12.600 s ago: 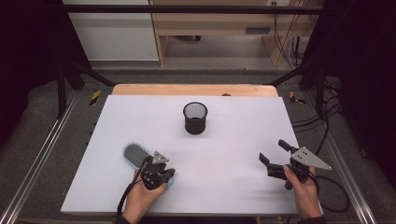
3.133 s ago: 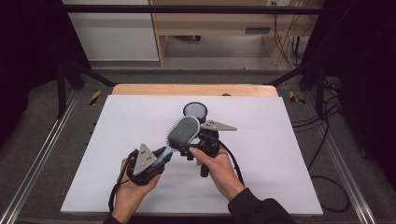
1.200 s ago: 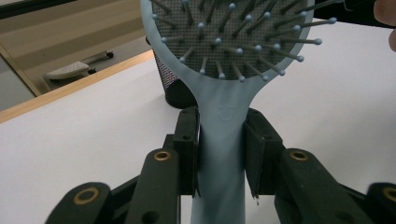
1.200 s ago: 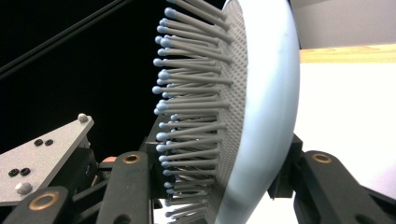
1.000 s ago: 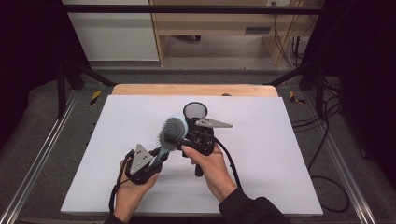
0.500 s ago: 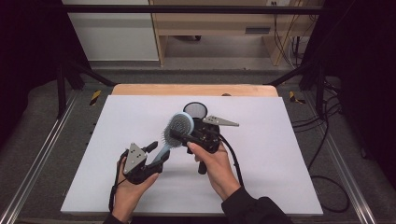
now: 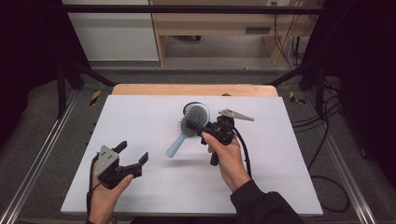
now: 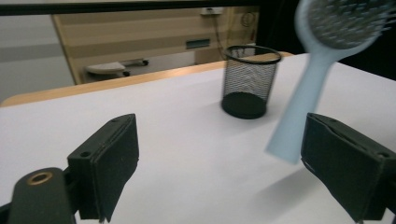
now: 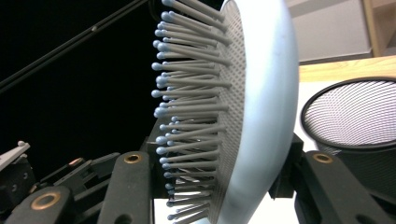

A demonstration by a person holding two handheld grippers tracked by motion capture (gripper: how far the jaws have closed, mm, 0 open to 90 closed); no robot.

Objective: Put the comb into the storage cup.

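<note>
Above table [image 7: 140,121] | right hand-held gripper [image 7: 198,128] clamped on hairbrush [image 7: 187,128] (head) | left hand-held gripper [image 7: 133,154] just opening, nothing between jaws

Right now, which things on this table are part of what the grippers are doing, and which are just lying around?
In the job:
- hairbrush, clamped by its head in the right gripper
- mesh cup, just beyond the brush
- left gripper, jaws just opened, nothing between them

Lying about:
- yellow-handled clamps beside the table
- floor cables
</note>
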